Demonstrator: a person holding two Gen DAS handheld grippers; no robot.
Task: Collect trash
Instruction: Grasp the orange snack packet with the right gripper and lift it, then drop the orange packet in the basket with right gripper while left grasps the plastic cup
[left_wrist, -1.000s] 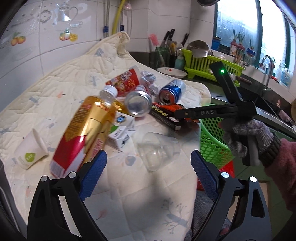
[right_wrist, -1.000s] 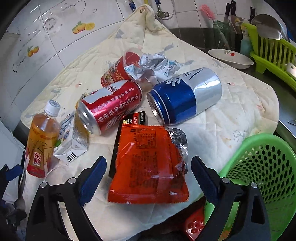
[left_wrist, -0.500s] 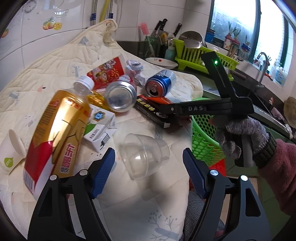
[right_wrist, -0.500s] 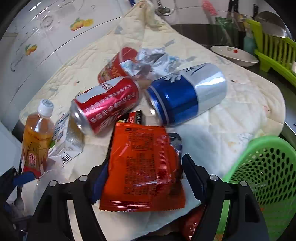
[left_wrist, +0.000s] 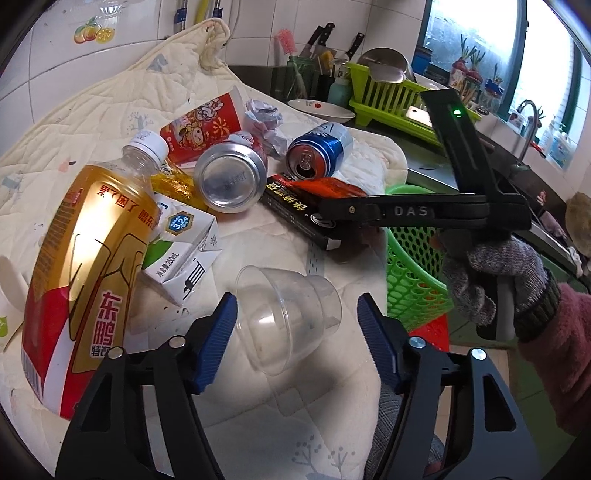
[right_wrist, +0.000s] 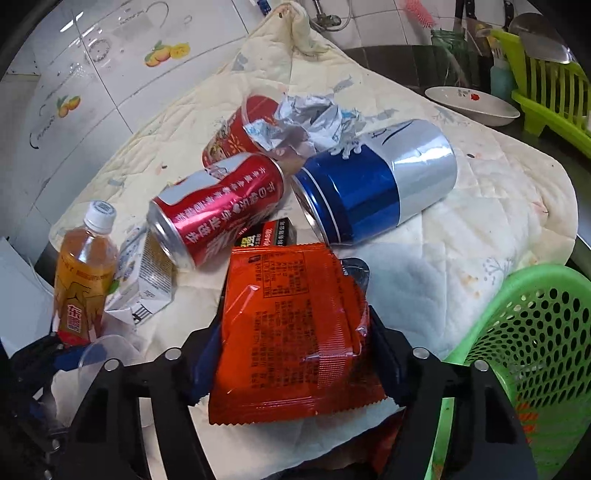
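Observation:
Trash lies on a cream quilted cloth. My left gripper is open with its blue pads on either side of a clear plastic cup lying on its side. My right gripper is shut on an orange snack wrapper, which lies over a black box. A red can, a blue can, crumpled foil, a red paper cup, a milk carton and an orange drink bottle lie around. A green basket stands at the cloth's right edge.
A white bowl, a green dish rack and a knife holder stand at the back on the counter. A small white paper cup lies at the far left. Tiled wall is behind the cloth.
My left gripper has moved forward so its pads now flank the clear cup. My right gripper has moved onto the orange wrapper and closed on it.

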